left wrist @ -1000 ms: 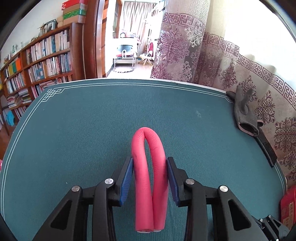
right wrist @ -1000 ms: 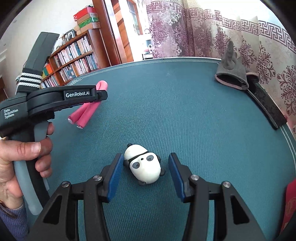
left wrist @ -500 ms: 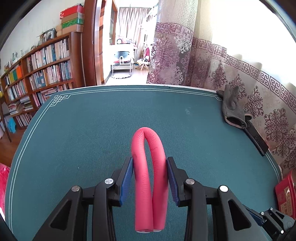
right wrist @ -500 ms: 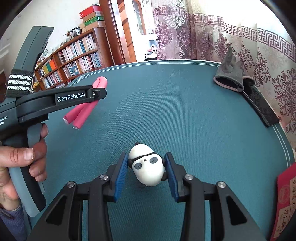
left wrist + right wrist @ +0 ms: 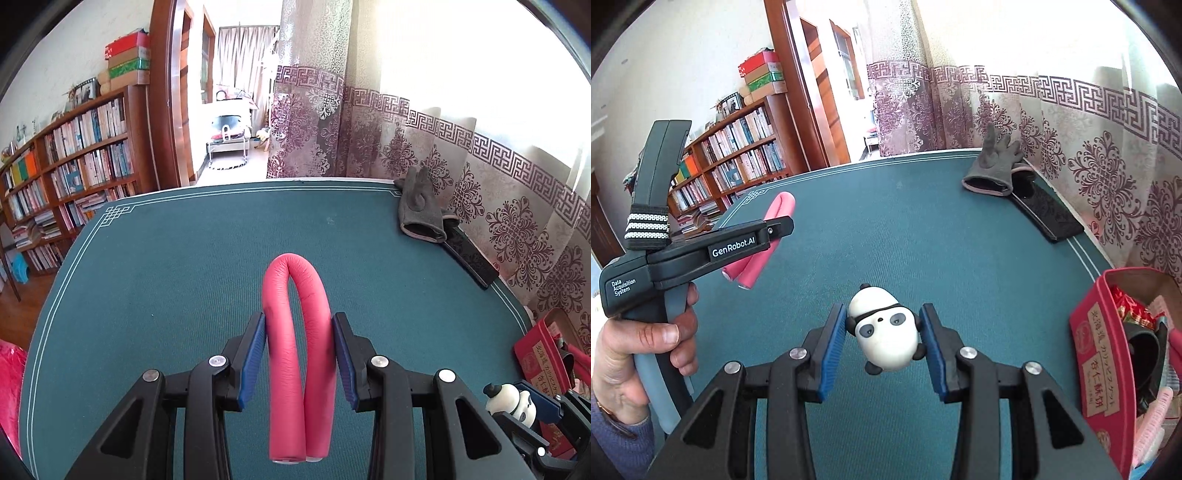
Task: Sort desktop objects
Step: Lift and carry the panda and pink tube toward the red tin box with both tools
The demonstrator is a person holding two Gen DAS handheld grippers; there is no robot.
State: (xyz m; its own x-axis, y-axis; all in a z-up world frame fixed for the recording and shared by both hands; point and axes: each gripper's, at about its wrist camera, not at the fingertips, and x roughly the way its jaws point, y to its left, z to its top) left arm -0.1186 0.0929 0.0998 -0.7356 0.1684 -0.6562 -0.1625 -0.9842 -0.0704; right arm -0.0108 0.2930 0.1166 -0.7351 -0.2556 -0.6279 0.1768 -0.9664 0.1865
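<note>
Both hand-held grippers are working above a teal-covered bench point(image 5: 923, 229). Left hand-held gripper point(image 5: 299, 332) is clamping a pink foam tube point(image 5: 297, 332), bent double into a narrow loop, its blue pads point(image 5: 253, 354) pressing on both legs of the loop while the two cut ends are pointing back toward the camera. Right hand-held gripper point(image 5: 882, 336) is squeezing a small black-and-white panda figure point(image 5: 882, 336) between its own blue pads point(image 5: 831, 350), the toy's face turning toward the lens and its body sitting clear of the cloth.

Seen from the right wrist, the left hand-held gripper point(image 5: 775, 230) is hanging to the left of the panda figure, the person's left hand point(image 5: 646, 354) wrapping its grey handle, and the pink foam tube point(image 5: 761, 243) is sticking out ahead of and behind its black finger. Right of the panda figure, at the bench's edge, a red box point(image 5: 1097, 350) printed with gold characters is standing open, with assorted items inside that are too jumbled to identify. Beyond the panda figure, on the far right of the bench, a grey glove point(image 5: 993, 166) is lying partly over a flat black case point(image 5: 1045, 214), beside a patterned curtain point(image 5: 1089, 147). A bookcase point(image 5: 731, 155) is filling the wall beyond the left hand-held gripper.
</note>
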